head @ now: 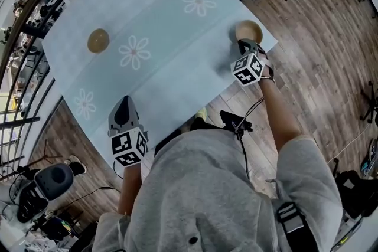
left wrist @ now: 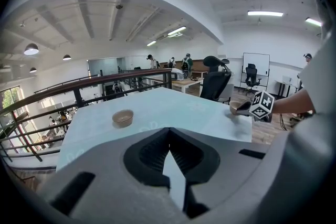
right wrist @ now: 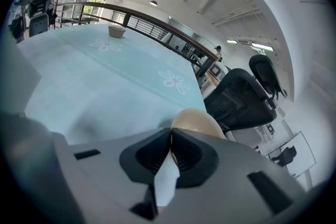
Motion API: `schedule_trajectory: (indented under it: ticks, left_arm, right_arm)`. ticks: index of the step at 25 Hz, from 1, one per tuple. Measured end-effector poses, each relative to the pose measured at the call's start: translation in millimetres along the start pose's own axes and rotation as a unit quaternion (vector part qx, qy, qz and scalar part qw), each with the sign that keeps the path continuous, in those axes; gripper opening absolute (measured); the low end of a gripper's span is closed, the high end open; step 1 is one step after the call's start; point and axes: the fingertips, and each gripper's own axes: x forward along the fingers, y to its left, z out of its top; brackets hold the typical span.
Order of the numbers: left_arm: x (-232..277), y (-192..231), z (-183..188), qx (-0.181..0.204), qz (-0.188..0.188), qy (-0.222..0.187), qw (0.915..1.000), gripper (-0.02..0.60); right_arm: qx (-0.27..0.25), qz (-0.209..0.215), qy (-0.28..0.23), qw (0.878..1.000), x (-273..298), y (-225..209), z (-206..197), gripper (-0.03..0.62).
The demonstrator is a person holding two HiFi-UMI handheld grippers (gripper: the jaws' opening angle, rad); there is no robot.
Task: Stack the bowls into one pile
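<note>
Two tan bowls stand on a light blue tablecloth (head: 159, 15) printed with daisies. One bowl (head: 98, 40) sits alone near the far left edge; it also shows as a bowl (left wrist: 123, 117) in the left gripper view and as a small bowl (right wrist: 116, 31) far off in the right gripper view. The other bowl (head: 248, 30) is at the table's right corner. My right gripper (head: 247, 45) is shut on its near rim, with the bowl (right wrist: 191, 120) just beyond the jaws (right wrist: 171, 131). My left gripper (head: 123, 102) hovers over the near left edge, shut and holding nothing (left wrist: 168, 131).
The table corner and its edge lie right beside the held bowl, with wooden floor (head: 319, 50) below. A black office chair (right wrist: 247, 97) stands past that corner. A dark railing (head: 23, 38) runs along the table's left side.
</note>
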Motion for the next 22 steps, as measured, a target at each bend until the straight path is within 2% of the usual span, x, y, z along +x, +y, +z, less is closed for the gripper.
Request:
schedule_trajectory:
  ticks: [14,22]
  left_arm:
    - [-18.8,38.1,-2.8,-0.034,0.005,-0.018,0.9992,0.017]
    - [-45.4,113.5,-26.1,-0.060,0.027,-0.022,0.9976,0.017]
  right_arm:
    - [-0.040,0.005,-0.033,0.999,-17.0,15.4,79.5,0.034]
    - [-0.089,0.030,-0.064,0.993,-8.1,84.3,179.0,0.034]
